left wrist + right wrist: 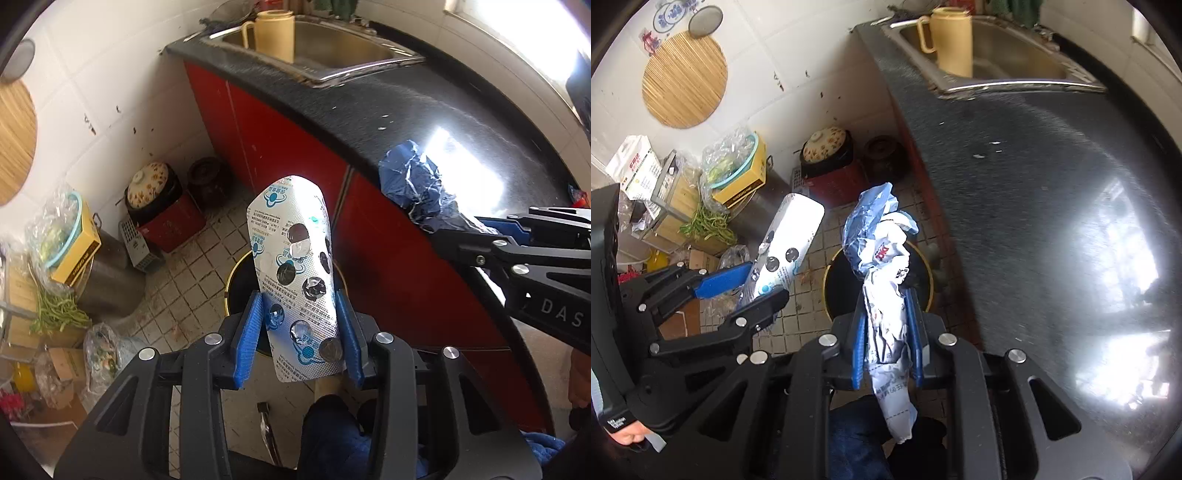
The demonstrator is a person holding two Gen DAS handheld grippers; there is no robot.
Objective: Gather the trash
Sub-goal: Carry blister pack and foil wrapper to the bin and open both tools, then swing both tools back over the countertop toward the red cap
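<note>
Dark bin (240, 280) with yellow rim on the tiled floor beside the red cabinet, contents seemingly hidden, yellow jug (275, 35) standing in the sink (369, 66), left gripper (301, 332) clenched on a silver, partly emptied blister pack (295, 266) above the bin, right gripper (886, 332) clamping a crumpled blue-white wrapper (882, 251) over the bin.

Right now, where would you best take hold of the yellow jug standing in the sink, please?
Take the yellow jug by its loop handle, coming from the side facing the wall; the jug stands upright in the sink and the handle juts clear there.
</note>
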